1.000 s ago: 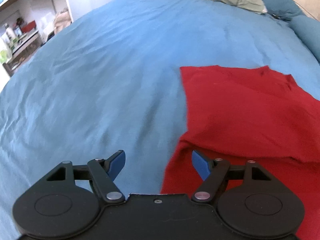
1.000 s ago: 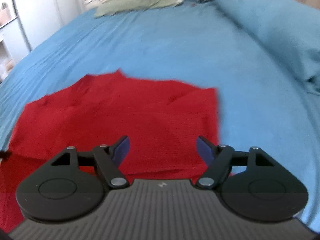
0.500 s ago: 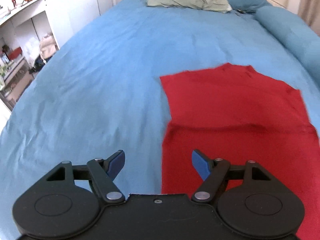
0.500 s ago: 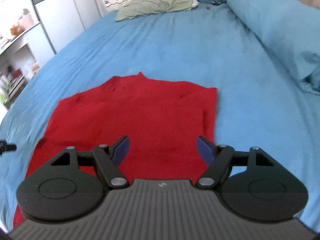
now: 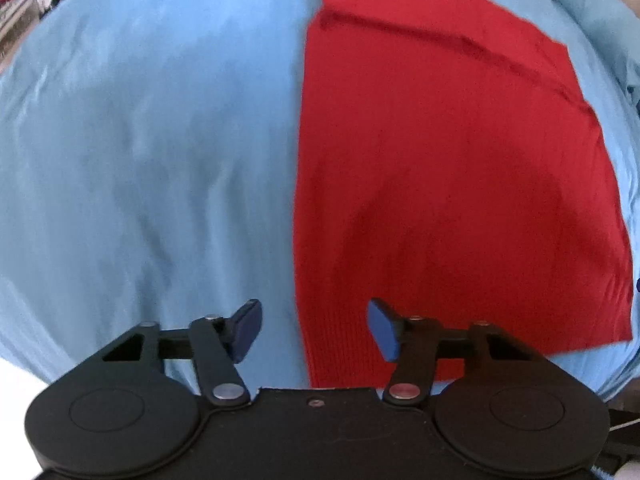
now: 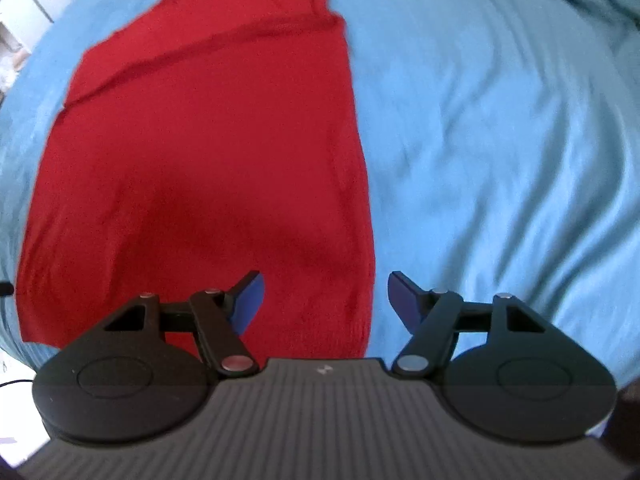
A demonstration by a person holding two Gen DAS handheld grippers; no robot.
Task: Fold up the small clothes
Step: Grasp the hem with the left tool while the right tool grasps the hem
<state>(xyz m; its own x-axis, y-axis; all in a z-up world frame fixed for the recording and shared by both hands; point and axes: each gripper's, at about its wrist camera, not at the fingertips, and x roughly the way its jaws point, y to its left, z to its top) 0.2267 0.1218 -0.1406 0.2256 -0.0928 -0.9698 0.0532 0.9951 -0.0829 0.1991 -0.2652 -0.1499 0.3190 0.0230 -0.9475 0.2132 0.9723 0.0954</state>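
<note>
Red garment [image 5: 460,168] lies flat on the blue bedsheet [image 5: 140,140], one fold crease across its far end (knit hem nearest the cameras). Left gripper [image 5: 314,330] points steeply down over the garment's near left corner; jaws apart and closing, pads above the cloth, nothing pinched. Right gripper [image 6: 324,300] straddles the near right edge, jaws wide, also closing, gripping nothing.

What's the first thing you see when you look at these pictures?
A bright red knit garment lies flat on a blue bedsheet, with a fold line across its far end. The left gripper hangs over its near left corner and the right gripper over its near right corner; both jaws are closing, with nothing pinched yet.
</note>
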